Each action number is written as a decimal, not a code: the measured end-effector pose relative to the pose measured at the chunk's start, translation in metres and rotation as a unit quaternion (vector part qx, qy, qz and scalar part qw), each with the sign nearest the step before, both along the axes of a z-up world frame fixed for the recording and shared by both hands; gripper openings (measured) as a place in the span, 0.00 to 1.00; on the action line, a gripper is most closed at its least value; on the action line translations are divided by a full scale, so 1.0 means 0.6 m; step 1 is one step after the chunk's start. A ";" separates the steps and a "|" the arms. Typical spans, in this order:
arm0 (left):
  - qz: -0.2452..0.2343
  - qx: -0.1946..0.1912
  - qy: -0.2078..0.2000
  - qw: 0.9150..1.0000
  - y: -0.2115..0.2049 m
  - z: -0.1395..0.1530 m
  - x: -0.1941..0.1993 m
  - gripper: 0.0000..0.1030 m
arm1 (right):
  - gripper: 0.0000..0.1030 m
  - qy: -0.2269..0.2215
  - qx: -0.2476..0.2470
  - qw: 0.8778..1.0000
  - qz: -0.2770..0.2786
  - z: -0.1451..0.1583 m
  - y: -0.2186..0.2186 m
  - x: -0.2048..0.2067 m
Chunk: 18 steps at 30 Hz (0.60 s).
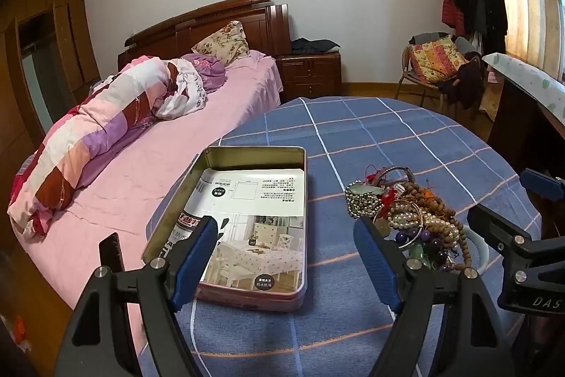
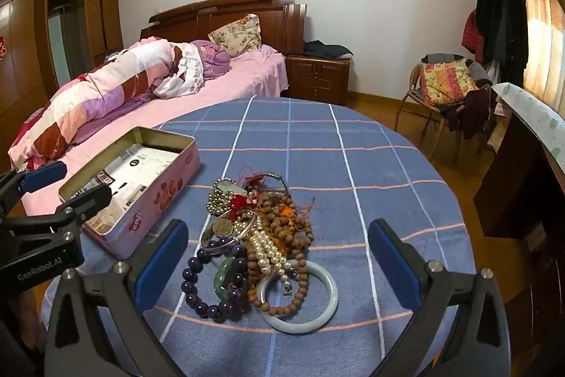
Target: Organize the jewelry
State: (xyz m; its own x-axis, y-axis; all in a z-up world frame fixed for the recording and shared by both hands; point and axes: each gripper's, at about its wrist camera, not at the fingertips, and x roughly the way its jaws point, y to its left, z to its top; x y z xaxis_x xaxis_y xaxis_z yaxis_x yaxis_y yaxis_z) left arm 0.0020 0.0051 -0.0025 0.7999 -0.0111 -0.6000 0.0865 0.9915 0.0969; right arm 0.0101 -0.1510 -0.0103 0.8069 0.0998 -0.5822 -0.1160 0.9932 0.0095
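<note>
A tangled pile of jewelry [image 2: 257, 235] lies on the blue checked tablecloth: wooden bead strings, pearls, purple beads, a pale jade bangle [image 2: 300, 320]. The pile also shows in the left wrist view [image 1: 406, 214]. An open pink tin box [image 1: 247, 221], lined with a printed sheet, stands left of the pile; it also shows in the right wrist view [image 2: 137, 193]. My left gripper [image 1: 286, 235] is open and empty, hovering over the box's near right edge. My right gripper [image 2: 279, 249] is open and empty, hovering just above the pile.
The round table [image 2: 353, 147] is covered by the blue cloth. A bed [image 1: 141, 136] with a pink sheet and quilt stands close on the left. A chair [image 2: 445, 87] with cushions and a dark desk [image 2: 522, 186] stand on the right.
</note>
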 end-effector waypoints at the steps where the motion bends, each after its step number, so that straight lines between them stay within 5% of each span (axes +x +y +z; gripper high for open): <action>1: 0.000 0.001 0.000 1.000 0.000 0.000 0.000 0.77 | 1.00 0.000 0.000 1.000 0.000 0.000 0.000 0.000; 18: 0.003 0.004 0.001 1.000 0.000 -0.002 0.001 0.77 | 1.00 0.004 0.000 1.000 0.002 -0.007 0.000 -0.001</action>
State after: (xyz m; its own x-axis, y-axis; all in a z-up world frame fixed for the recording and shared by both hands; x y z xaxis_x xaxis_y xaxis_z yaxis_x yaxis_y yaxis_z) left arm 0.0029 0.0051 -0.0036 0.7983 -0.0006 -0.6022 0.0803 0.9912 0.1053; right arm 0.0093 -0.1513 -0.0142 0.8018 0.1030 -0.5887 -0.1202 0.9927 0.0100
